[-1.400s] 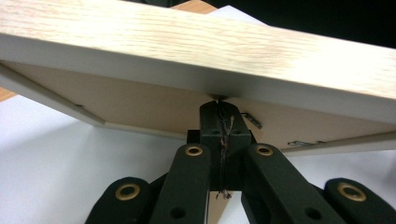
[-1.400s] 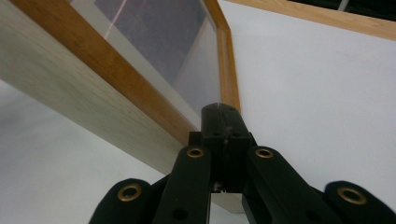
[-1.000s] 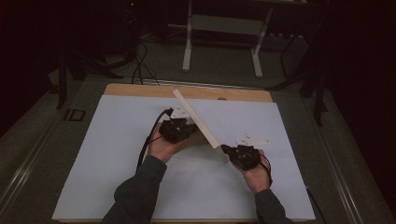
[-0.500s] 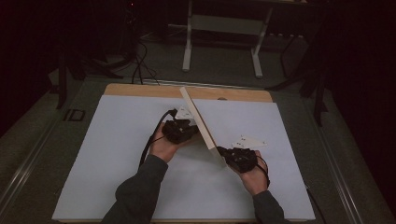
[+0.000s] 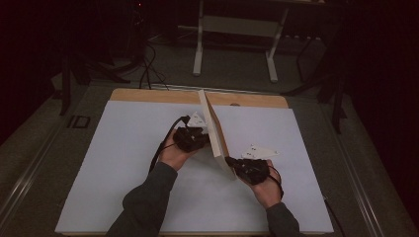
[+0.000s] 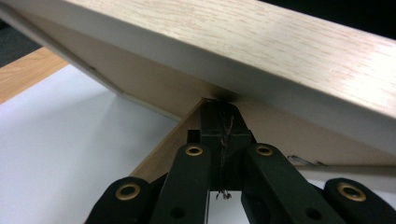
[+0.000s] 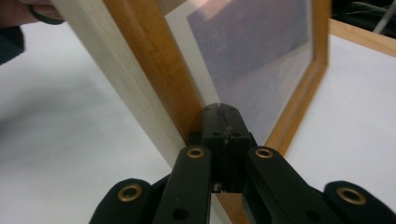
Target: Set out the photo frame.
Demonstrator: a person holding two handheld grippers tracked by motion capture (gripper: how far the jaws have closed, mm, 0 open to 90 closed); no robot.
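Frame (image 5: pixel 213 129) tipped steeper, both tools gripping

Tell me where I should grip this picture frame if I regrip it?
Grip the wooden border of the picture frame, not the glazed middle. It stands tilted on edge, so come from the side, one jaw on each face, as the right tool does.

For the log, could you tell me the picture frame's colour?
Light wood-grain picture frame, clearest in the right gripper view.

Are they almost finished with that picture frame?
Done: the frame is tipped up on edge off the white mat. In hand: the left gripper and right gripper both look shut on it. What is left is unclear; no stand shows.
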